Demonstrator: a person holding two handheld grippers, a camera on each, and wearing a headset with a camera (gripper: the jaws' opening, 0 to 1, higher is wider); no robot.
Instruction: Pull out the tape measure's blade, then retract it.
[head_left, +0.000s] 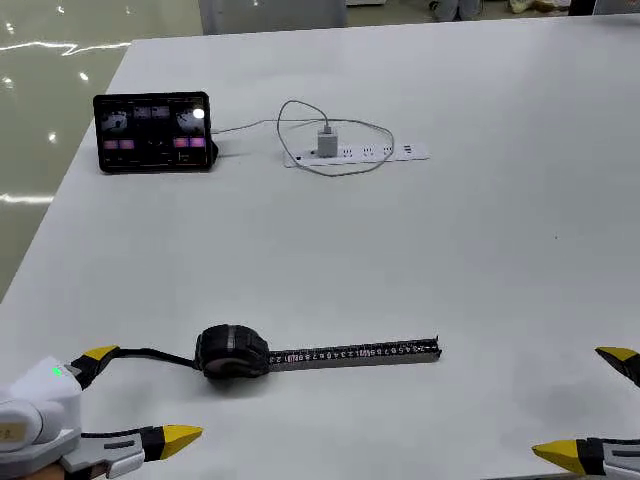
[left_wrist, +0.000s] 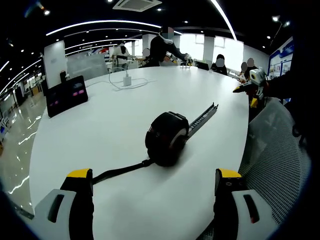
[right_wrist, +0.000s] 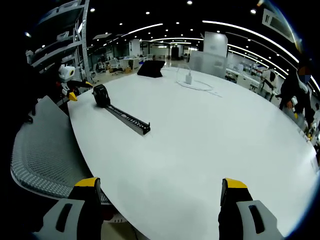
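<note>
Left gripper (left_wrist: 154, 176) fingers were spread and empty, with the black tape measure (left_wrist: 167, 137) on the tabletop (left_wrist: 100, 125) just ahead between them, its blade (left_wrist: 202, 117) drawn out beyond. Right gripper (right_wrist: 160, 183) fingers stood spread too, the tape measure well off to their left.

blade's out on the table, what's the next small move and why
Probably ease the left gripper forward to close on the tape measure's case. The blade lies extended on the table, that gripper and the right gripper are open and apart from it, and the case sits ahead of the left fingers.
</note>
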